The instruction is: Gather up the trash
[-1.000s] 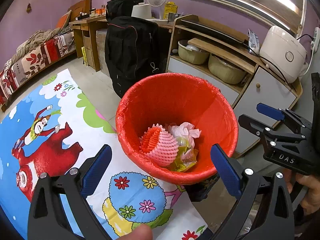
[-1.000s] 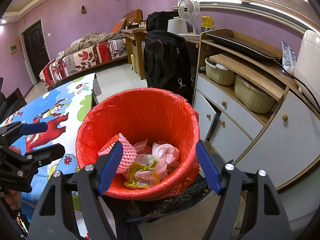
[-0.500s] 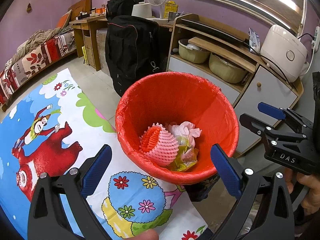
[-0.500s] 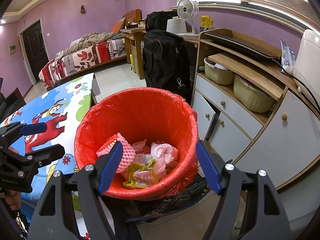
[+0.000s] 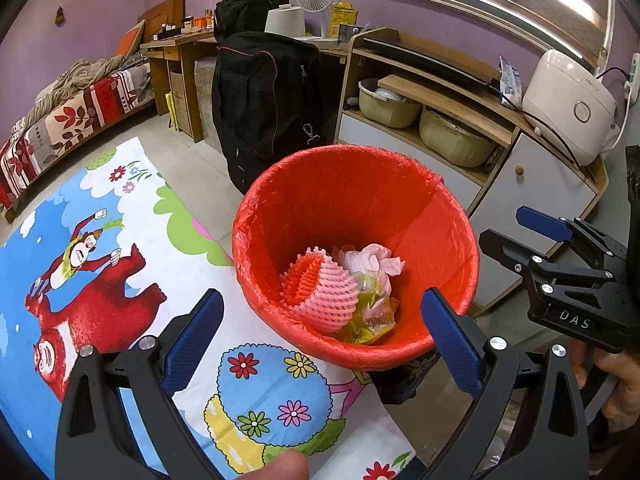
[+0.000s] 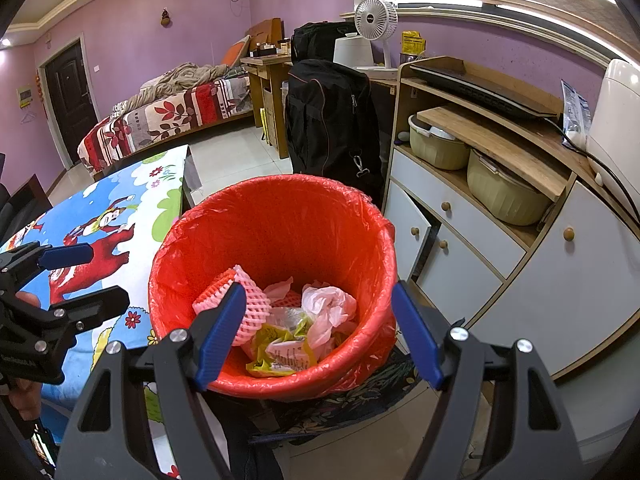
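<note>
A red-lined trash bin (image 5: 436,224) stands beside the table corner; it also shows in the right wrist view (image 6: 276,216). Inside lie a pink foam fruit net (image 5: 328,292), a crumpled pink bag (image 5: 376,264) and a yellow wrapper (image 5: 372,320); in the right wrist view they are the net (image 6: 252,304), the bag (image 6: 328,308) and the wrapper (image 6: 280,348). My left gripper (image 5: 320,332) is open and empty above the bin's near rim. My right gripper (image 6: 316,324) is open and empty over the bin, and shows at the right of the left wrist view (image 5: 520,228).
A table with a cartoon cloth (image 5: 100,248) lies left of the bin. A white and wood cabinet (image 6: 520,240) with beige tubs and a rice cooker (image 5: 568,104) stands to the right. A black suitcase (image 5: 264,100), desk and bed (image 6: 168,116) stand behind.
Almost nothing has moved. Both grippers stay open over the bin, with only a slight drift of the views.
</note>
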